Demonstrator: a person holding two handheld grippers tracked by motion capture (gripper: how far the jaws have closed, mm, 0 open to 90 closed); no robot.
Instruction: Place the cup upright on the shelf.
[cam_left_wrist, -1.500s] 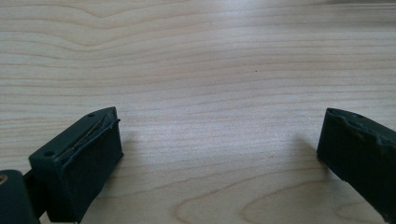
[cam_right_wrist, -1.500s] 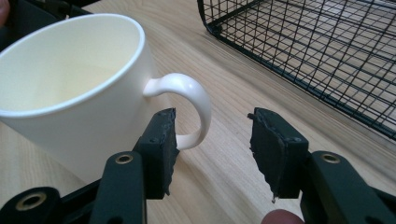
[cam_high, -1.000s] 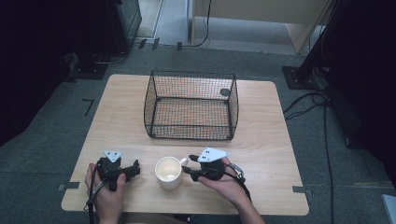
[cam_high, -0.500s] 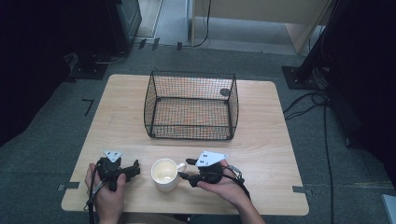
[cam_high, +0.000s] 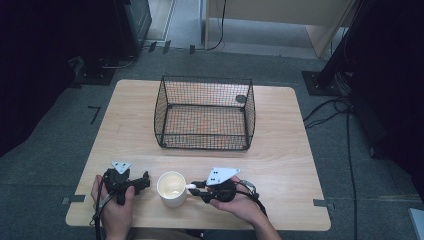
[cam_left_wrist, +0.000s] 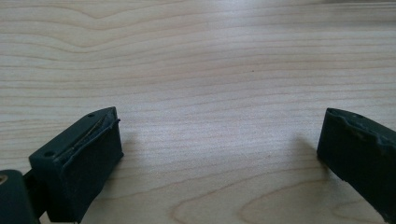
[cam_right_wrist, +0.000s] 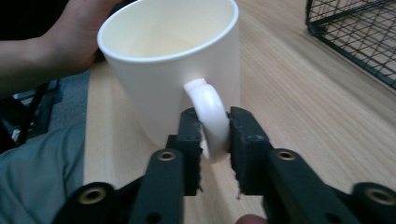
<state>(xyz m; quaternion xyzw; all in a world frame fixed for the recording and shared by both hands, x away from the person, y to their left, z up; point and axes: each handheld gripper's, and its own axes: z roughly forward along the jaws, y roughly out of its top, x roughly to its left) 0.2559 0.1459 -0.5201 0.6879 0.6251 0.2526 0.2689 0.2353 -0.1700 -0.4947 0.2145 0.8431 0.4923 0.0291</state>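
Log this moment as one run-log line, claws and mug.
right claw: just closed on mug handle | mug: upright on table | left claw: open, nothing between | basket: beyond mug

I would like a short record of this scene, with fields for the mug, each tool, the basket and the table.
mug: white mug, upright and empty, near the front edge of the table, between the two tools
right tool: right tool, jaws have just been closing, now clamped on the mug handle
left tool: left tool, jaws wide apart, nothing between them, resting to the left of the mug
basket: black wire basket, empty, behind the mug
table: light wooden table
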